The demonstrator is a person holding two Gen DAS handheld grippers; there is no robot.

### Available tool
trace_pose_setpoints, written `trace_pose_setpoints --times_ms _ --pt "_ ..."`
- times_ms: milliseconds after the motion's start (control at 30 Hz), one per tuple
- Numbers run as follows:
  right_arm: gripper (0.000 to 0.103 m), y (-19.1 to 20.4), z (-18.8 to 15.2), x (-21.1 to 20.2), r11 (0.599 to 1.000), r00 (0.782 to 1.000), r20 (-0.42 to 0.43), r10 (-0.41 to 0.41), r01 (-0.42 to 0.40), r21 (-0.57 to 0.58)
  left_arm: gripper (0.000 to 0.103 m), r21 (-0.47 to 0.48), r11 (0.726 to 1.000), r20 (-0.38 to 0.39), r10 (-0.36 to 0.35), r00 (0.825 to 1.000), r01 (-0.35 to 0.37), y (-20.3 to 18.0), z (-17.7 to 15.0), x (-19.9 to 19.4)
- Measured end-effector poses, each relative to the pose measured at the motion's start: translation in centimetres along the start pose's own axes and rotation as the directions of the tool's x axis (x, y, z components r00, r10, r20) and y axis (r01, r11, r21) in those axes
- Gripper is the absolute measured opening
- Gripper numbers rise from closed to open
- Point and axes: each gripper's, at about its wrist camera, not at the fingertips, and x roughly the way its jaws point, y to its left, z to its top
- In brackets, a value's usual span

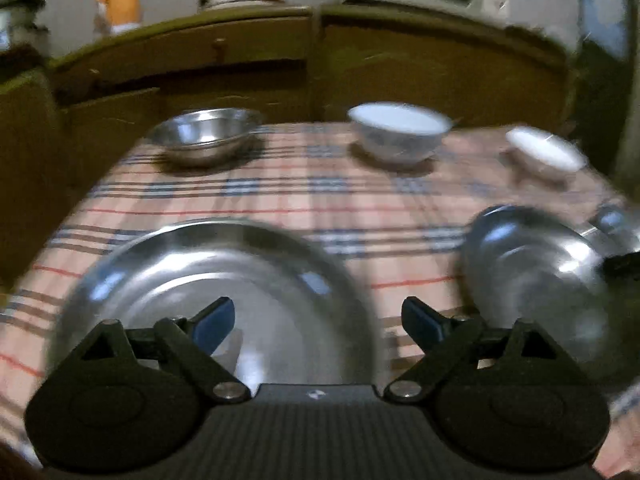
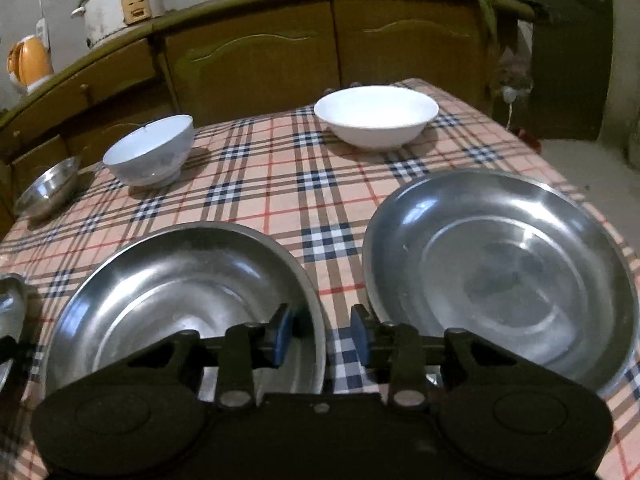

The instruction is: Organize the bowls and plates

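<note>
Blurred in the left wrist view, a steel plate (image 1: pixel 216 292) lies on the checked tablecloth (image 1: pixel 280 200). My left gripper (image 1: pixel 319 320) hangs open and wide over its right rim, touching nothing. A second steel plate (image 1: pixel 532 280) lies to the right. In the right wrist view, my right gripper (image 2: pixel 321 334) stands open. The right rim of that plate (image 2: pixel 184 292) passes between its blue pads (image 2: pixel 282 334), clear of both. A third steel plate (image 2: pixel 500 272) lies beside it on the right.
At the far side stand a steel bowl (image 2: pixel 48 188), a white-blue bowl (image 2: pixel 150 152) and a wide white bowl (image 2: pixel 376 116). Brown cabinets (image 2: pixel 260 60) run behind the table. The table's edge drops off at the right (image 2: pixel 592 200).
</note>
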Motion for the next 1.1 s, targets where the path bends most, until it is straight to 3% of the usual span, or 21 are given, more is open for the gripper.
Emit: trace_pose_setpoints --times_ms 100,167,267,367,533,633,667,700,733,833,867,967,1100 --pt "0.041 0.0 -0.3 0.0 0.999 0.999 -0.014 0.041 -0.040 0.011 0.091 0.003 0.992 -0.041 0.128 0.991 -0.127 0.5 0.1 0.9" --pt "0.043 0.3 -0.3 -0.1 0.997 0.997 -0.018 0.076 -0.076 -0.003 0.087 -0.031 0.986 -0.055 0.163 0.985 -0.165 1.3 0.4 0.9" --pt "0.043 0.8 -0.3 0.0 0.994 0.994 -0.025 0.106 -0.107 -0.010 0.086 -0.086 0.993 -0.016 0.076 0.997 -0.077 1.5 1.1 -0.3" --pt "0.043 1.2 -0.3 0.2 0.986 0.986 -0.038 0.165 -0.165 -0.004 0.091 -0.055 0.998 0.040 -0.036 0.999 0.038 -0.7 1.9 -1.3" --pt "0.043 1.5 -0.4 0.2 0.985 0.984 -0.043 0.170 -0.171 -0.025 0.090 -0.022 0.987 -0.033 -0.163 0.986 0.162 -4.7 2.6 0.8" --pt "0.043 1.4 -0.5 0.1 0.984 0.983 -0.043 0.176 -0.177 -0.021 0.085 -0.011 0.983 -0.107 -0.185 0.977 0.185 -6.5 2.6 2.6" --pt "0.045 1.4 -0.5 0.1 0.983 0.983 -0.042 0.179 -0.180 -0.024 0.079 -0.011 0.981 -0.147 -0.191 0.971 0.191 -6.8 2.5 3.1" --pt "0.045 1.5 -0.6 0.1 0.983 0.982 -0.042 0.183 -0.184 -0.026 0.074 0.018 0.986 -0.134 -0.163 0.978 0.167 -7.4 2.5 3.2" --pt "0.044 1.5 -0.6 0.0 0.980 0.980 -0.044 0.195 -0.197 -0.031 0.063 0.036 0.987 -0.138 -0.148 0.979 0.154 -7.7 2.5 3.3" --pt "0.039 1.7 -0.8 -0.1 0.975 0.975 -0.048 0.217 -0.218 -0.032 0.053 0.001 0.992 -0.160 -0.123 0.979 0.125 -7.8 3.2 3.6" --pt "0.038 1.6 -0.8 -0.2 0.975 0.975 -0.046 0.218 -0.219 -0.028 0.040 -0.005 0.995 -0.164 -0.102 0.981 0.103 -7.6 3.2 3.5" --pt "0.029 1.2 -0.6 -0.7 0.972 0.972 -0.032 0.233 -0.233 -0.001 0.037 -0.017 0.996 -0.168 -0.093 0.981 0.091 -7.0 3.7 2.9" --pt "0.028 1.7 -0.1 -2.3 0.970 0.971 0.003 0.241 -0.241 -0.027 0.037 -0.005 0.997 -0.155 -0.074 0.985 0.075 -7.0 4.3 1.4"
